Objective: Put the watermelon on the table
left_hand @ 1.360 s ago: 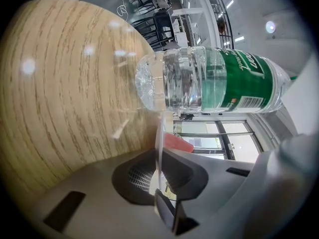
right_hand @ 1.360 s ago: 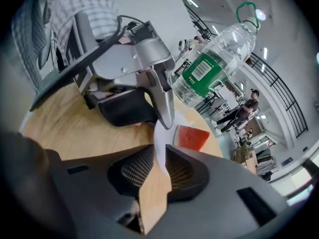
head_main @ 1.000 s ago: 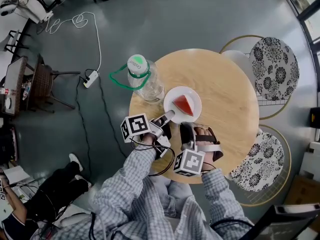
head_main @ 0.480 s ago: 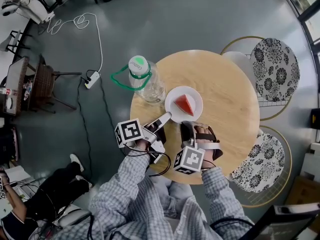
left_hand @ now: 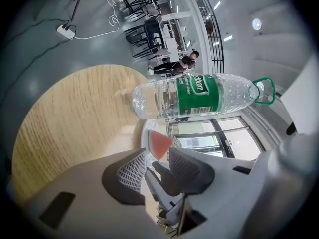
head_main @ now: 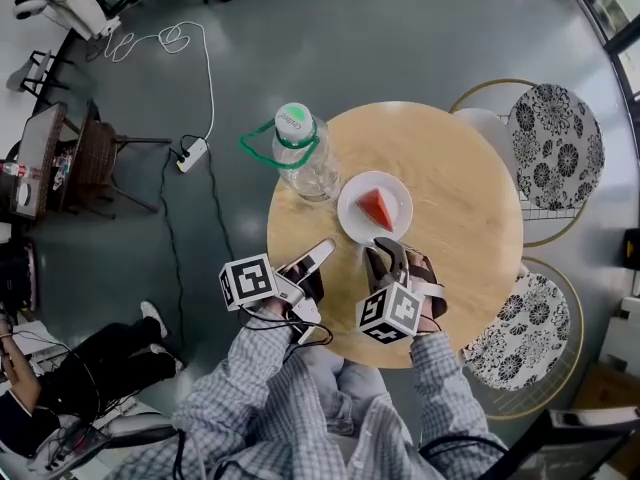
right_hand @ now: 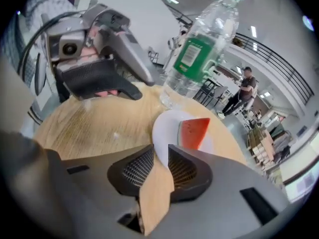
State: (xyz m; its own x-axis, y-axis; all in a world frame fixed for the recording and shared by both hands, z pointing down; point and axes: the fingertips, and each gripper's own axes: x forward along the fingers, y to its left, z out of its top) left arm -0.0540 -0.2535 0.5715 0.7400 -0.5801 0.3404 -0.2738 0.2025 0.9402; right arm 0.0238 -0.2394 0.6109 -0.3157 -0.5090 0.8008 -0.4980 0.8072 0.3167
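Red watermelon wedge (head_main: 377, 208) on white plate (head_main: 354, 220) sits on wooden tabletop (head_main: 450, 158). Left gripper (left_hand: 157, 153) jaws just opened, empty; right gripper (right_hand: 161, 151) jaws open too. Letting go: back away gently.

Glossy grey floor (head_main: 420, 28) all round a round wooden desk (head_main: 460, 178). Two chairs (head_main: 557, 133) with black-and-white floral cushions just beside its right edge. White cable (head_main: 160, 40) and power strip (head_main: 193, 154) on the floor at left, near a dark chair (head_main: 95, 153). Bright windows (left_hand: 227, 141) and ceiling lights (left_hand: 256, 24) beyond.
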